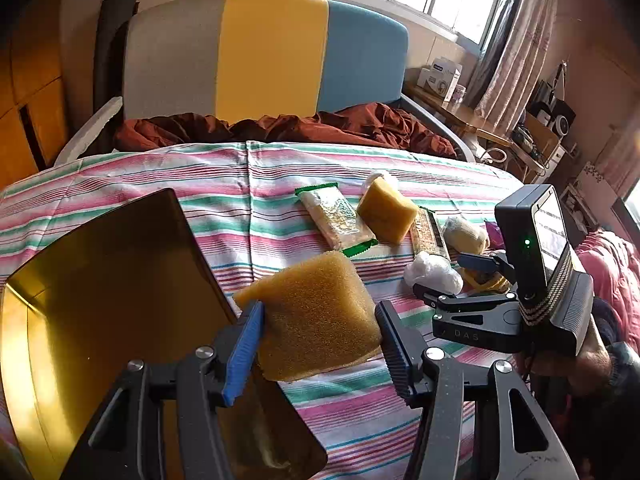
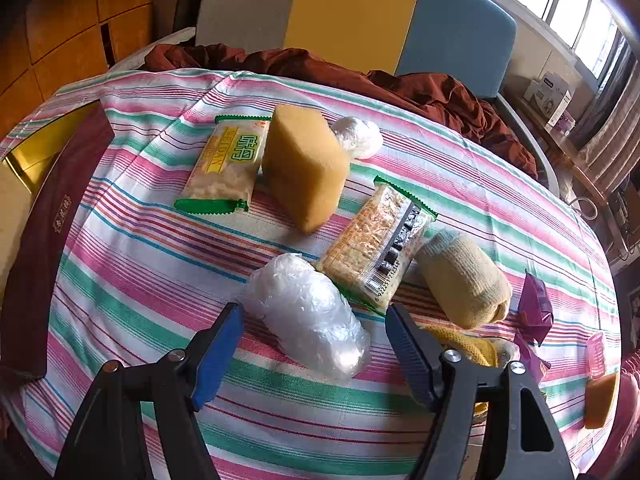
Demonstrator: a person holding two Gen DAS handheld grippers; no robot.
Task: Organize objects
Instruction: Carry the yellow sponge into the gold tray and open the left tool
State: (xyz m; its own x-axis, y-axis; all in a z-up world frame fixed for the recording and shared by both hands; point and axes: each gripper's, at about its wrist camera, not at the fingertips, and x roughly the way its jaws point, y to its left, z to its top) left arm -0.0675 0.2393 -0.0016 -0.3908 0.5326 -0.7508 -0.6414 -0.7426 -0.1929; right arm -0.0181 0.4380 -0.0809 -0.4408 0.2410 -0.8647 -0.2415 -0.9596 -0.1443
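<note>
A pink, green and white striped cloth (image 2: 132, 264) covers the tabletop, a grey, yellow and blue headboard (image 1: 264, 52) behind it. The left tool (image 1: 320, 344) grips a porous yellow sponge block (image 1: 316, 316) above the shiny gold tray (image 1: 100, 280) at the left edge. The right tool (image 2: 314, 350), part-open, straddles a crinkled clear plastic bundle (image 2: 308, 312) without touching.

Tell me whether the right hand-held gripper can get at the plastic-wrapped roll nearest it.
Probably yes: the right hand-held gripper hangs over the plastic-wrapped roll, nothing between, jaws not gripping. The snack packet touches its far side.
</note>
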